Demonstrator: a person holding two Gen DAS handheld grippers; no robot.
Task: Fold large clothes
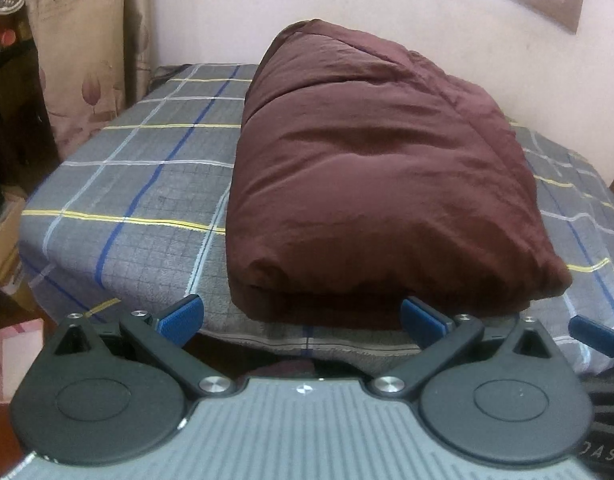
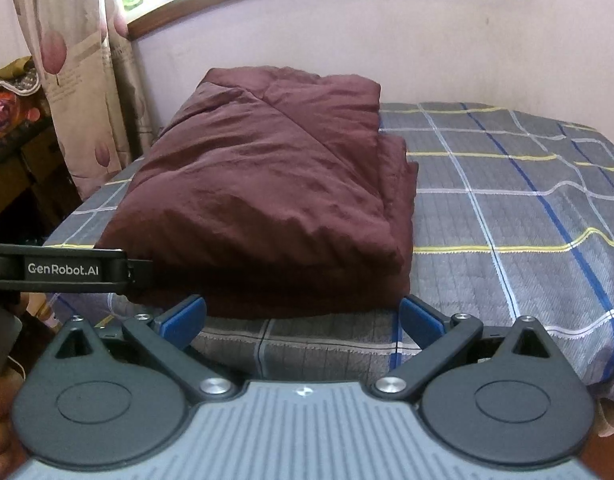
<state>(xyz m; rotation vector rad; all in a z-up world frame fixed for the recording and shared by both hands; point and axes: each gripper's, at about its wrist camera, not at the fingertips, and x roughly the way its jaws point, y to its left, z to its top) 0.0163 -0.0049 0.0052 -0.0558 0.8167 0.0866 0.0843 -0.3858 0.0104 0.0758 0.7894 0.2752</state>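
Observation:
A maroon puffy garment (image 1: pixel 371 176) lies folded into a thick bundle on the plaid bed (image 1: pixel 139 184). In the right wrist view the garment (image 2: pixel 263 200) sits left of centre, with its layered folded edges on the right side. My left gripper (image 1: pixel 303 316) is open and empty, with its blue fingertips just in front of the bundle's near edge. My right gripper (image 2: pixel 303 316) is open and empty, also just short of the bundle's near edge. The left gripper's black body (image 2: pixel 67 268) shows at the left of the right wrist view.
The bed is covered by a grey plaid sheet (image 2: pixel 507 208) with blue, yellow and white lines. A floral curtain (image 1: pixel 79 48) hangs at the left, beside the pale wall (image 1: pixel 387 0). Boxes and clutter (image 1: pixel 3 240) stand on the floor at the bed's left.

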